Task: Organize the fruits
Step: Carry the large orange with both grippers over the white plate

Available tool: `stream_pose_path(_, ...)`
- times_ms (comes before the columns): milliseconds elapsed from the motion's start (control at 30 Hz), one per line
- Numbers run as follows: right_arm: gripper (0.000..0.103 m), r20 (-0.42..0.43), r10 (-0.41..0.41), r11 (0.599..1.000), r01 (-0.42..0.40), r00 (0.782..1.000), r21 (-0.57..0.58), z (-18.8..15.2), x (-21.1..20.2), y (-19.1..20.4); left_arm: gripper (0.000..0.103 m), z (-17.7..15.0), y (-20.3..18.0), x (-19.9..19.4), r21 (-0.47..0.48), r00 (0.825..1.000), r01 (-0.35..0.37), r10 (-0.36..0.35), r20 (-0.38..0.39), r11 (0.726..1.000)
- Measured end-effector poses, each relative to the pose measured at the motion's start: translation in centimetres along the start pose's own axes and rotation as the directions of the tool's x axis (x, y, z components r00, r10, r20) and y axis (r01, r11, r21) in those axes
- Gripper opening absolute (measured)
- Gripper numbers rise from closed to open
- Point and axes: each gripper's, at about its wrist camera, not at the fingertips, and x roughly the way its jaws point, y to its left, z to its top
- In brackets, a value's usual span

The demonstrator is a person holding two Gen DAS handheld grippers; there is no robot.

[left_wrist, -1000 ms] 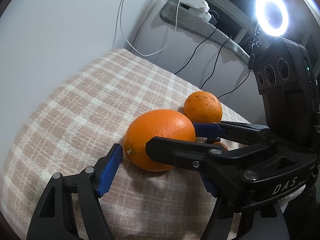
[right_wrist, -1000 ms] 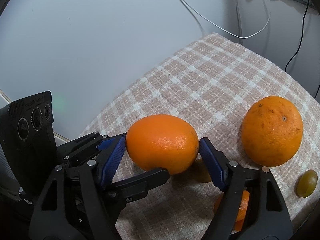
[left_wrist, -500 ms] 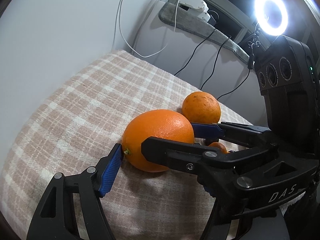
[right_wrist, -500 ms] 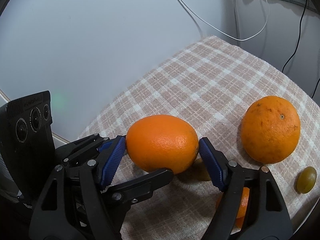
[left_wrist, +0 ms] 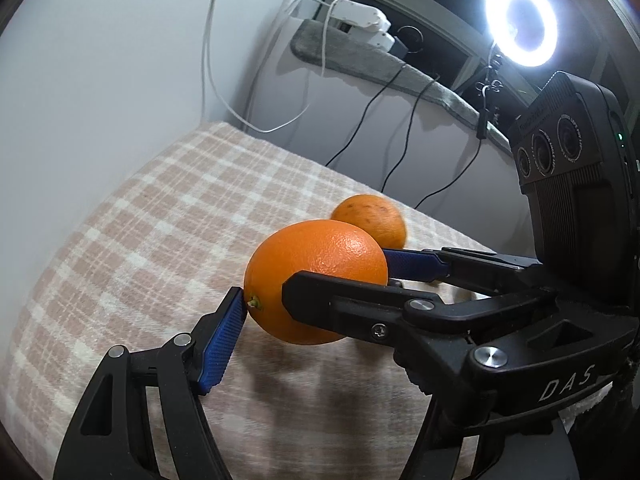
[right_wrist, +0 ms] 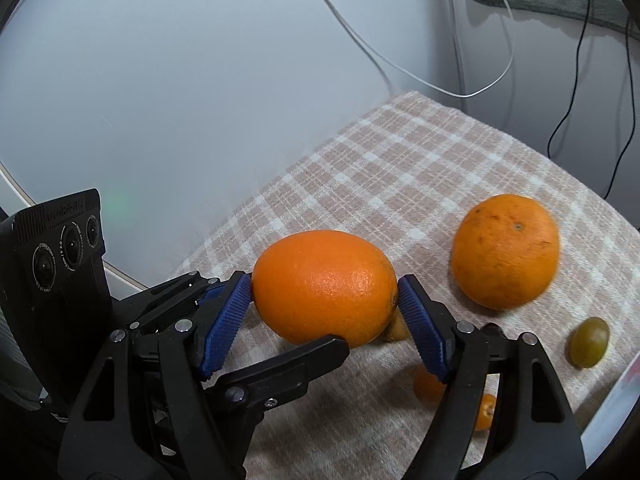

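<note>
A beige and white checked cloth (right_wrist: 400, 168) covers the bench. Above it the two black grippers cross, both set about the same fruit.

The right gripper (right_wrist: 324, 284) has its jaws closed to a middling width on the smooth, slightly oval bright orange (left_wrist: 320, 252), one blue ribbed pad pressed on each end. The fruit's long axis thus runs from pad to pad. The left gripper (left_wrist: 316, 276) comes in from the side. One of its blue pads (left_wrist: 222, 340) touches the orange at the stem end, and its other finger is hidden behind the right gripper, so whether it clamps cannot be told. The orange seems to hang just clear of the cloth, over its own shadow.

Beyond this orange, apart from it, a rougher, speckled orange (right_wrist: 506, 250) rests on the cloth. On the same side but nearer the camera lies a small green grape (right_wrist: 588, 342). Tiny orange fruits (right_wrist: 428, 386) sit below the held orange, partly hidden by the right jaws.

No bowl or basket can be made out.

The coming move probably turns on which gripper keeps hold, and the right one has the surer grip.
</note>
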Motion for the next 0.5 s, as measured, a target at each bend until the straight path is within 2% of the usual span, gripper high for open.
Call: stream_pose_path(500, 0.078, 0.079, -0.042, 0.999, 0.039, 0.996, 0.037, -1.8, -5.3, -2.0, 0.070, -0.1, -5.5, 0.3, 0.078, 0.999, 0.031, -0.032, 0.007, 0.996)
